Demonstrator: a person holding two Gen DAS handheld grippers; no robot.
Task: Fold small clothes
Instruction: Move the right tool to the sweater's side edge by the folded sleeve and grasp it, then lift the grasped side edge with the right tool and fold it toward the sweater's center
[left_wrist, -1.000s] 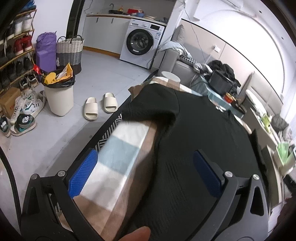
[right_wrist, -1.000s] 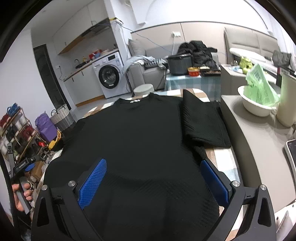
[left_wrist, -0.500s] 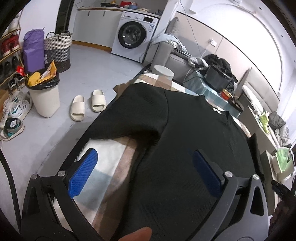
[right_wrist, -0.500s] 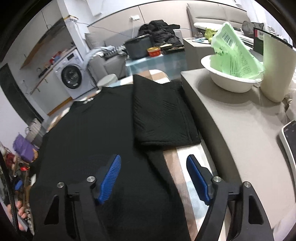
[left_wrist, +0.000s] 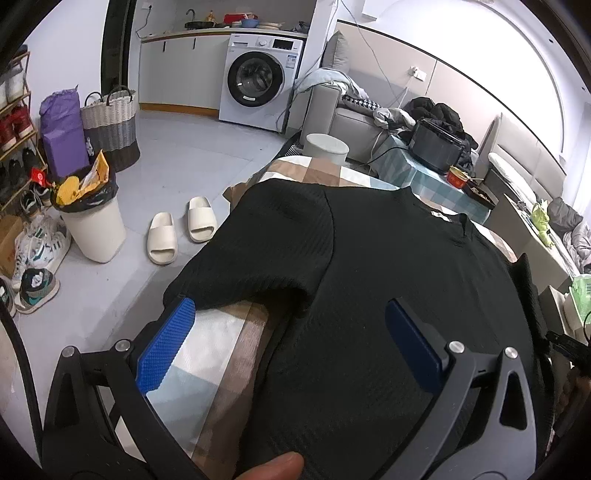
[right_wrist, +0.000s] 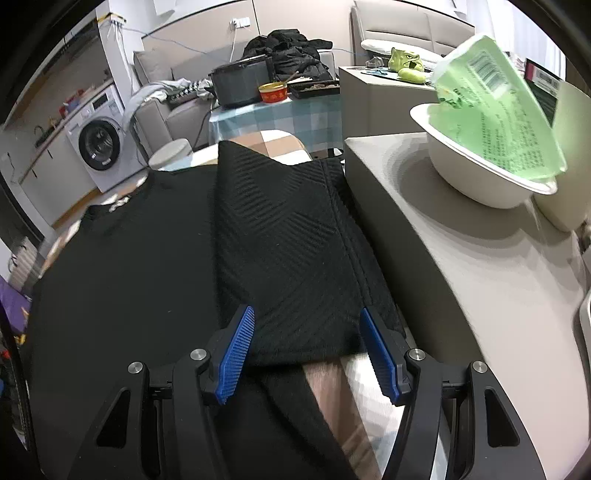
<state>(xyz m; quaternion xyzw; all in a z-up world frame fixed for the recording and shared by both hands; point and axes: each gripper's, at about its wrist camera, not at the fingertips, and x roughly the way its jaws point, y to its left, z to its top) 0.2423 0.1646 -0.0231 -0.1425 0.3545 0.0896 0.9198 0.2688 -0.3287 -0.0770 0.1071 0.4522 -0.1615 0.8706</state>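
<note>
Nearest the left camera, the left gripper (left_wrist: 291, 343) hung with jaws wide apart and nothing between them, above the lower left side of a black shirt (left_wrist: 376, 295). The shirt lay spread flat, neck away, on a checked cloth (left_wrist: 207, 354) covering the table. Its left sleeve (left_wrist: 273, 251) sat just ahead of the left pad, reaching to the table's edge.

Nearest the right camera, the right gripper (right_wrist: 308, 354) was also parted, holding nothing, its pads either side of the near hem of a folded black piece (right_wrist: 291, 251). That piece lay on the shirt's right edge, beside a grey counter (right_wrist: 443, 266).

Further off, a white bowl (right_wrist: 480, 184) holding a green packet (right_wrist: 498, 107) stood on the counter. On the floor past the left edge stood a bin (left_wrist: 96, 225) and slippers (left_wrist: 181, 229).

Likely risks: the left sleeve, lying at the edge, could slide off and drag the shirt askew. A pinch by the right gripper might catch both the folded piece and the shirt beneath. A wide swing could knock the bowl.
</note>
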